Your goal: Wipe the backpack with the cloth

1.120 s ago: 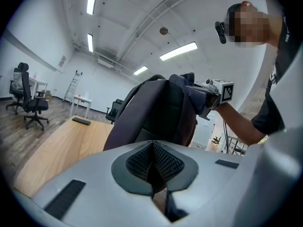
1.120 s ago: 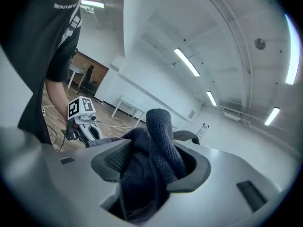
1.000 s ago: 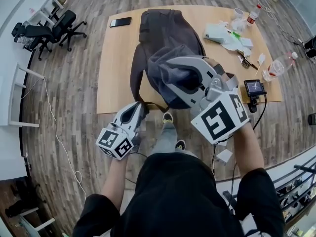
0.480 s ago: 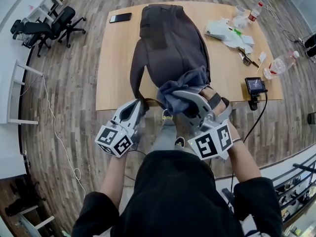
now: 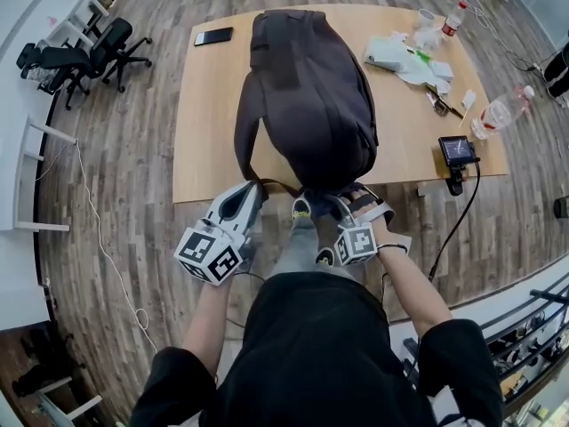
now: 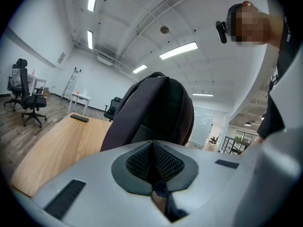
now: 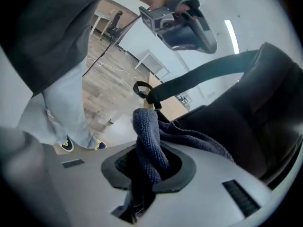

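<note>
A dark backpack (image 5: 307, 96) lies on the wooden table (image 5: 209, 123), its bottom end at the near edge. My right gripper (image 5: 342, 205) sits low against that near end, shut on a blue-grey cloth (image 7: 147, 136) that bunches between the pads and drapes onto the backpack (image 7: 255, 108). In the head view the cloth is mostly hidden under the bag. My left gripper (image 5: 247, 196) stays at the table's front edge, shut on a dark backpack strap (image 7: 203, 77) that runs to a tan buckle. The backpack (image 6: 151, 112) rises just beyond its jaws.
A phone (image 5: 217, 36) lies at the table's far left corner. Papers and bags (image 5: 400, 59), a plastic bottle (image 5: 498, 114) and a small screen device (image 5: 457, 152) fill the right side. Office chairs (image 5: 84, 56) stand far left. My shoes (image 5: 302, 210) show below the table edge.
My right gripper has dragged the cloth down the backpack's near face, from its top to the bottom edge. The left gripper has stayed in place on the strap.
</note>
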`<state>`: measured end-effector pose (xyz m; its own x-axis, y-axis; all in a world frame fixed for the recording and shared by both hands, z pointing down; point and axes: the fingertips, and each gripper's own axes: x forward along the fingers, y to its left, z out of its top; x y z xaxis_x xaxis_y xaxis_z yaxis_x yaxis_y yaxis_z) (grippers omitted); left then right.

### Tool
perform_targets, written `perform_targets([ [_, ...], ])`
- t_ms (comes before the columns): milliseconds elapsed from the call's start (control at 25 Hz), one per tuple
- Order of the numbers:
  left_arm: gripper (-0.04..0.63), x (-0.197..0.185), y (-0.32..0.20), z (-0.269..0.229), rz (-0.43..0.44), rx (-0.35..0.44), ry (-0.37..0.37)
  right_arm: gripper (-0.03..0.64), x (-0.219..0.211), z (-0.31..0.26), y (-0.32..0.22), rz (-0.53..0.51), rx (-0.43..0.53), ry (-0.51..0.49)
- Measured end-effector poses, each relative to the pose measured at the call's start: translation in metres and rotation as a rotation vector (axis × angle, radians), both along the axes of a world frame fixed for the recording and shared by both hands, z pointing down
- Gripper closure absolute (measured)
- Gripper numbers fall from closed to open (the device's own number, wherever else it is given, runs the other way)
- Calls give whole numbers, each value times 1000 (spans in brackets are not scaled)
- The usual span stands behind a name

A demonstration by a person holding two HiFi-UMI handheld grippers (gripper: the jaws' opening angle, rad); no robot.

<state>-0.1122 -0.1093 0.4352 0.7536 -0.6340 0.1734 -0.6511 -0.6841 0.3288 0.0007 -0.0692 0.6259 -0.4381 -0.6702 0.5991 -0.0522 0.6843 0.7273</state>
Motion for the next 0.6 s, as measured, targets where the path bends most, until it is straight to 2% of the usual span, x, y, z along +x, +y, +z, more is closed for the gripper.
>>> perform_targets([
  [120,580,-4,-1,1,-4,-2,-2,555,26,8,2,21,8,57],
  [240,580,-8,-2,2,-7,-3,-1,555,47,-10,3,19,69,83],
  [400,580,-6,-6,1,-1,-3,4,555,53,-83,-2,-34,278,41],
  [600,580,2,-10,-1,4,2,10,555,27,-203,-6,-196,552,-27],
])
